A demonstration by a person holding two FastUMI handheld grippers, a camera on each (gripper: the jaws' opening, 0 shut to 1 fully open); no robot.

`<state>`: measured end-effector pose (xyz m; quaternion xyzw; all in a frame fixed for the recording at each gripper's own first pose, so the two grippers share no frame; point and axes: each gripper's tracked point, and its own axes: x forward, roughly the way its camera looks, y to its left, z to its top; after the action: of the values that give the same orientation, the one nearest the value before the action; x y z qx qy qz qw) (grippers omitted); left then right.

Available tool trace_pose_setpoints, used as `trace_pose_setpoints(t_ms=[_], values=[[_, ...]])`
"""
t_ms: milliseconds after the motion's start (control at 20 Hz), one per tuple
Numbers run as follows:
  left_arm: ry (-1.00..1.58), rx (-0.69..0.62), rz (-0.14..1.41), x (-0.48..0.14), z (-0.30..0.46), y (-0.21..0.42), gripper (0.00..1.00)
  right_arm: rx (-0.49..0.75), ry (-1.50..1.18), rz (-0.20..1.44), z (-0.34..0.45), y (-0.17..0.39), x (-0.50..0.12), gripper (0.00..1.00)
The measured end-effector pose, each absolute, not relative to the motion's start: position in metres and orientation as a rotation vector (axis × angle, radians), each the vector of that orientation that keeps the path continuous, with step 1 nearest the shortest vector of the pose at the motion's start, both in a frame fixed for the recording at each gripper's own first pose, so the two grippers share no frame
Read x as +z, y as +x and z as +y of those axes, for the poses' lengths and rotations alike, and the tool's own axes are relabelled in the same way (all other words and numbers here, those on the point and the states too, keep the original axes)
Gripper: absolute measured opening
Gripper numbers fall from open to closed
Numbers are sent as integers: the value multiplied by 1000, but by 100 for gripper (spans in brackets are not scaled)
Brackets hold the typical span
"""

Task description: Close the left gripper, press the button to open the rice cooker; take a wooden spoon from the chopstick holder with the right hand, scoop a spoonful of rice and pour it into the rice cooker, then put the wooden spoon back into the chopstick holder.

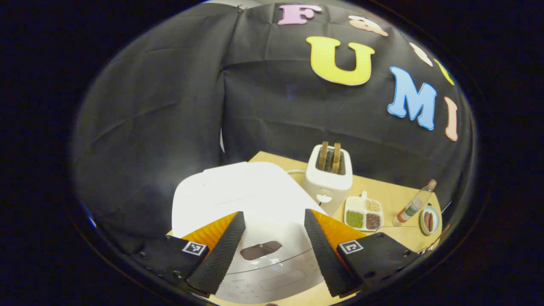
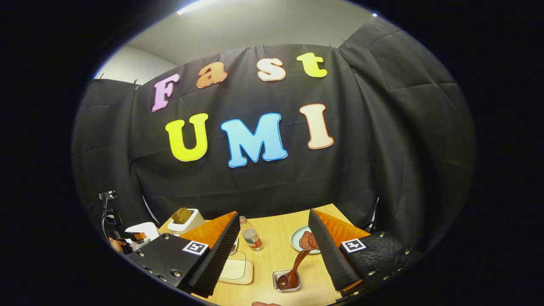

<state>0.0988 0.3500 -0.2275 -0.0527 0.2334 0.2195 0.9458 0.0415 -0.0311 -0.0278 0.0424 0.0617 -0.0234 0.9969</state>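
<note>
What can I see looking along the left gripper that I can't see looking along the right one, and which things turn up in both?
The left gripper view has the white rice cooker close below the open left gripper, its lid down, plus a divided dish of grains. The right gripper view has a wooden spoon standing in a small clear holder between the open right gripper's fingers. Both share the wooden table, the toaster and the bottle.

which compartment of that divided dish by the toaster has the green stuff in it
The front-left compartment of the divided dish, nearest the left gripper; the other two hold pale and dark reddish grains.
</note>
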Motion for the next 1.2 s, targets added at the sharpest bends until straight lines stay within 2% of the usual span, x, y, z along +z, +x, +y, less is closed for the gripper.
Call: trace_pose_setpoints(t_ms=[150,350,500,700,800,900,950,1100,1150,1200], values=[[-80,352,322,-148,300,97,96,-27,77,97,-22,43,-18,98],[-49,255,94,-28,220,56,96,-4,74,43,-8,41,6,98],[-8,195,-36,31,162,17,96,14,61,2,7,33,21,98],[61,68,-137,91,88,-16,97,36,71,-52,34,18,48,98],[69,29,-161,101,69,-21,92,27,72,-96,40,9,65,98],[40,-16,-151,90,57,-20,92,26,64,-99,46,2,66,100],[31,-31,-140,84,54,-19,100,17,62,-98,45,-1,65,98],[0,-57,-123,74,49,-12,96,-5,45,-83,38,-6,61,98],[-3,-56,-127,75,48,-11,99,-4,45,-80,36,-5,61,98],[2,-46,-130,77,48,-9,97,8,47,-78,36,-5,62,94]])
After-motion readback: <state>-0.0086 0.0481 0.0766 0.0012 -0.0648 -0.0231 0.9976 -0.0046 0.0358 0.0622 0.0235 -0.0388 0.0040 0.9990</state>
